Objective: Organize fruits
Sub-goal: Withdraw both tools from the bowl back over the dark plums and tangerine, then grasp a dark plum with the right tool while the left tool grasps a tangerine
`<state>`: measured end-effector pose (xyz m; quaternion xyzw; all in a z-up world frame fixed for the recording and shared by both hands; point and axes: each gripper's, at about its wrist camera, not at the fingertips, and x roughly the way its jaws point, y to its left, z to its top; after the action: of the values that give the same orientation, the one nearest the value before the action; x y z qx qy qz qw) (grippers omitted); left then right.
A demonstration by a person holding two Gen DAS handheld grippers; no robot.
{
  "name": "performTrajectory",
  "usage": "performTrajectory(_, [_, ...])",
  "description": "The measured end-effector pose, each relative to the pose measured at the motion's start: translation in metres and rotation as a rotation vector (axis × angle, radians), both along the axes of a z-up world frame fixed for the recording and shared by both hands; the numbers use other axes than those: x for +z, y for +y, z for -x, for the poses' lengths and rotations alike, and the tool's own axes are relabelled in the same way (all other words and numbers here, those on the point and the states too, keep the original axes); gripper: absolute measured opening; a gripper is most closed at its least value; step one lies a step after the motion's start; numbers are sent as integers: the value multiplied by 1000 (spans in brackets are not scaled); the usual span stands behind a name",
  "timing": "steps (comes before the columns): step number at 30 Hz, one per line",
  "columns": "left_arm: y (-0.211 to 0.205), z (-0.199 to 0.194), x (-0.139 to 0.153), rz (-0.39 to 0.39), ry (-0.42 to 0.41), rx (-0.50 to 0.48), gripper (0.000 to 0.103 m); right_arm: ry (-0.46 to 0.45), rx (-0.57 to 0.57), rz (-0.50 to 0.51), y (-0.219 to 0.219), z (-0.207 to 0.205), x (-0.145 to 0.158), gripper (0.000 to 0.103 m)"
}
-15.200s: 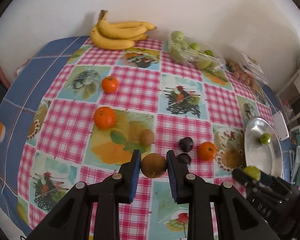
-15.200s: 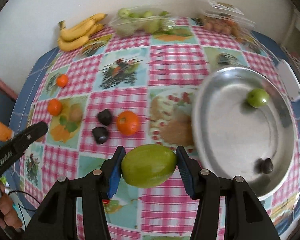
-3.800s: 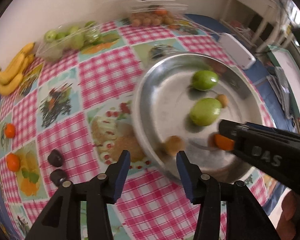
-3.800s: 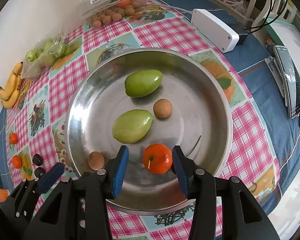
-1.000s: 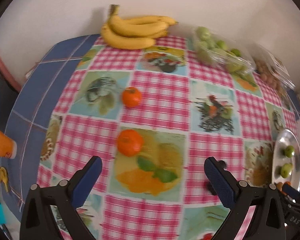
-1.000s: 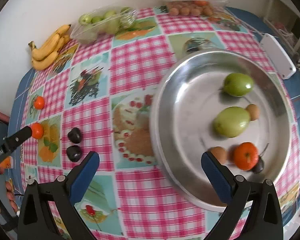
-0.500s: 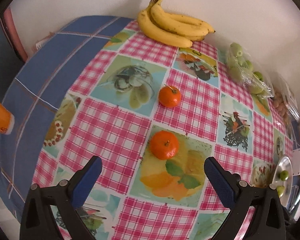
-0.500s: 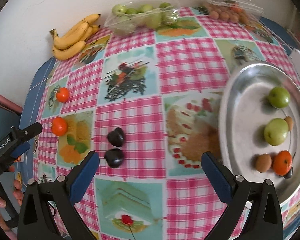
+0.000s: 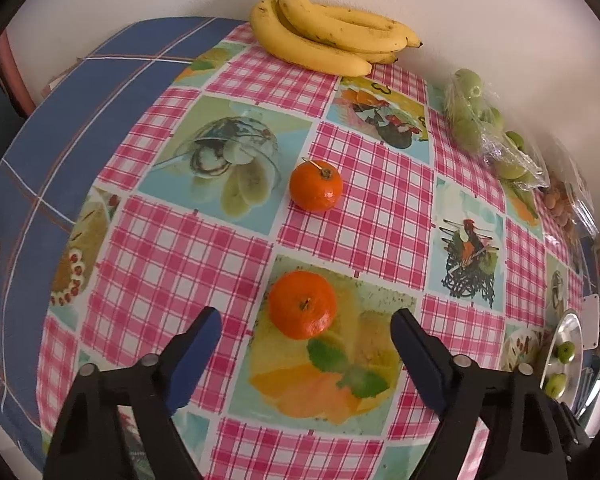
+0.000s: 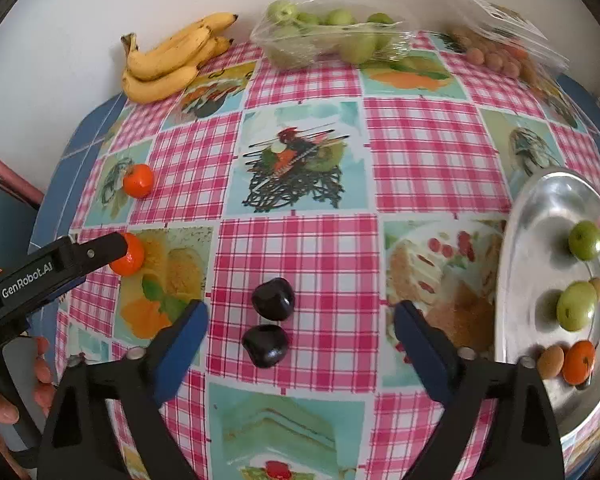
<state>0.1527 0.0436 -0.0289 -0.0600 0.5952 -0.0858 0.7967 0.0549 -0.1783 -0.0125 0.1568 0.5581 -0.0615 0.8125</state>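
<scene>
A round, glossy orange tangerine (image 9: 302,305) with a small brown stem scar is seen on the checked tablecloth (image 9: 384,200), just ahead of the left gripper (image 9: 306,340), whose blue-padded fingers are spread wide and hold nothing. A second tangerine (image 9: 316,186) with a short stalk lies further off, near the bananas (image 9: 328,44) by the wall. Two dark plums (image 10: 272,300) are shown only in the right wrist view, lying between the widely parted, empty fingers of the right gripper (image 10: 300,328). The contents of the metal tray (image 10: 540,208) are also made out clearly there: two green fruits (image 10: 585,240), a brown fruit and another tangerine
</scene>
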Motion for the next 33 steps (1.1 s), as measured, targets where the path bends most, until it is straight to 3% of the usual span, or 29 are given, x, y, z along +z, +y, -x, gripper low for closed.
performTrajectory(5, [-3,-8,-10,-1,8,1,84,13,35,0,11,-10,-9,73])
performTrajectory(7, [-3,-11,-15,-4,17,6,79,24,44,-3,13,-13,-14,59])
performTrajectory(9, [-3,-14,-20,-8,27,8,78,41,58,-14,16,-16,-20,54])
performTrajectory(15, [-3,-19,-25,-14,31,13,62,56,61,-9,20,-21,-29,40])
performTrajectory(19, [-5,-22,-27,-11,39,13,43,61,57,-12,20,-23,-30,30])
performTrajectory(26, [-2,-20,-19,-1,27,28,42,55,49,-41,15,-21,-28,28])
performTrajectory(33, [0,-14,7,20,-27,15,42,-8,12,-52,3,-14,0,28])
